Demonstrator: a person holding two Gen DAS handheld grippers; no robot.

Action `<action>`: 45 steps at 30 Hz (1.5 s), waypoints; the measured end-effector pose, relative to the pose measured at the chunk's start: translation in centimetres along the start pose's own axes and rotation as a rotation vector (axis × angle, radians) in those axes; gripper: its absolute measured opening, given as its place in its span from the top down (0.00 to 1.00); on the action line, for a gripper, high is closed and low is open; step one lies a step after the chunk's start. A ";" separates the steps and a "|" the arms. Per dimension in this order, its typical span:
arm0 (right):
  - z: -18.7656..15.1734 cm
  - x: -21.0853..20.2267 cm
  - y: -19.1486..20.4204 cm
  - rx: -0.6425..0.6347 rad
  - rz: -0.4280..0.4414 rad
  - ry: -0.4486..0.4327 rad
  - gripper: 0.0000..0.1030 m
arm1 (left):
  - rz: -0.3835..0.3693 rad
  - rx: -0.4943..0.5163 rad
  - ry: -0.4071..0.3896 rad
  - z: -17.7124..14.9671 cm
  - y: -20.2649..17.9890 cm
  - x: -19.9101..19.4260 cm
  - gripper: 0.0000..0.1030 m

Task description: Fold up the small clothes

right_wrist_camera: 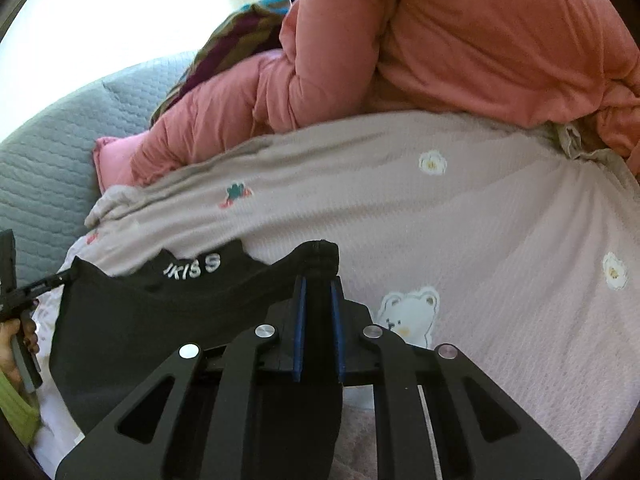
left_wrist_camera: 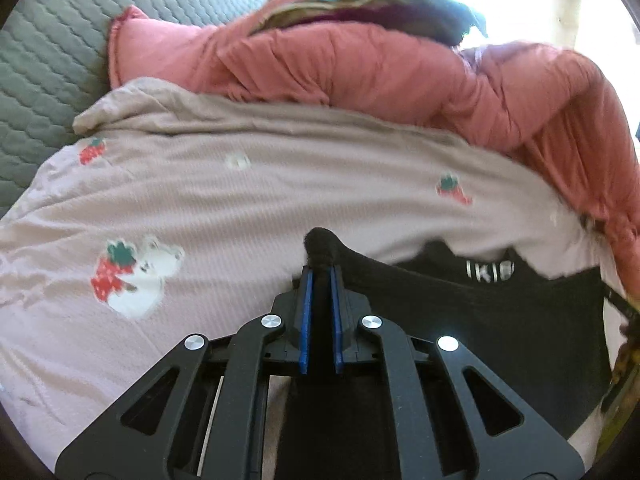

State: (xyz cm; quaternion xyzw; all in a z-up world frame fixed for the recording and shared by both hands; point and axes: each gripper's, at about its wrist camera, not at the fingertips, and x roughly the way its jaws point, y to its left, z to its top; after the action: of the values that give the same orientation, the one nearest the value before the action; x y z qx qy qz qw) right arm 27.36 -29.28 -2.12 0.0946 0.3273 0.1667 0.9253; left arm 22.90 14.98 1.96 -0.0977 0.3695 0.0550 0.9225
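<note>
A small black garment (left_wrist_camera: 460,312) with white lettering at its neckline hangs stretched between my two grippers over the bed. My left gripper (left_wrist_camera: 320,270) is shut on one black corner, which bunches up above the blue pads (left_wrist_camera: 306,312). In the right wrist view the same black garment (right_wrist_camera: 160,320) spreads to the left. My right gripper (right_wrist_camera: 318,280) is shut on its other corner, a fold sticking up past the pads. The left gripper's tip (right_wrist_camera: 52,280) shows at the far left, pinching the cloth, with a hand (right_wrist_camera: 16,344) behind it.
Under the garment lies a pale pink sheet (left_wrist_camera: 260,200) printed with strawberries and bears. Behind it a coral quilted duvet (left_wrist_camera: 380,68) is heaped up, with a striped cloth (left_wrist_camera: 360,4) on top. A grey quilted cover (left_wrist_camera: 48,52) lies at the left.
</note>
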 end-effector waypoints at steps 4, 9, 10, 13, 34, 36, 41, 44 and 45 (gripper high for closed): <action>0.1 0.5 -0.2 0.007 -0.038 -0.008 0.90 | 0.025 -0.007 0.002 0.9 -0.1 1.2 0.97; -0.5 2.4 0.1 -0.025 -0.108 0.047 0.90 | 0.097 0.011 0.105 -0.4 -0.2 5.3 0.97; -0.8 2.8 0.1 -0.034 -0.124 0.064 0.90 | 0.105 0.008 0.118 -0.7 -0.1 5.8 0.97; -1.2 3.7 -0.2 -0.034 -0.157 0.097 0.86 | 0.111 -0.007 0.141 -1.7 0.3 6.5 0.95; -1.5 1.0 -1.5 0.043 -0.242 0.031 0.08 | 0.150 -0.071 0.157 -2.6 1.5 3.5 0.50; -1.5 0.4 -1.5 0.056 -0.252 0.008 0.05 | 0.150 -0.072 0.160 -2.6 1.4 3.0 0.44; -1.3 -1.8 -1.4 0.073 -0.254 -0.087 0.05 | 0.168 -0.052 0.122 -2.4 1.1 0.8 0.34; -1.1 -3.5 -0.5 0.035 -0.284 -0.161 0.05 | 0.157 -0.052 0.094 -2.2 0.9 -0.7 0.32; -1.1 -3.9 -0.2 0.025 -0.290 -0.173 0.05 | 0.156 -0.049 0.086 -2.2 0.8 -1.1 0.32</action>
State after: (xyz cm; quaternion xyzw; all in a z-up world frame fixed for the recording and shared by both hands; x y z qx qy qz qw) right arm 23.87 -30.83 -0.74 0.0719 0.2585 0.0184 0.9632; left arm 20.51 15.20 1.07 -0.0936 0.4139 0.1315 0.8959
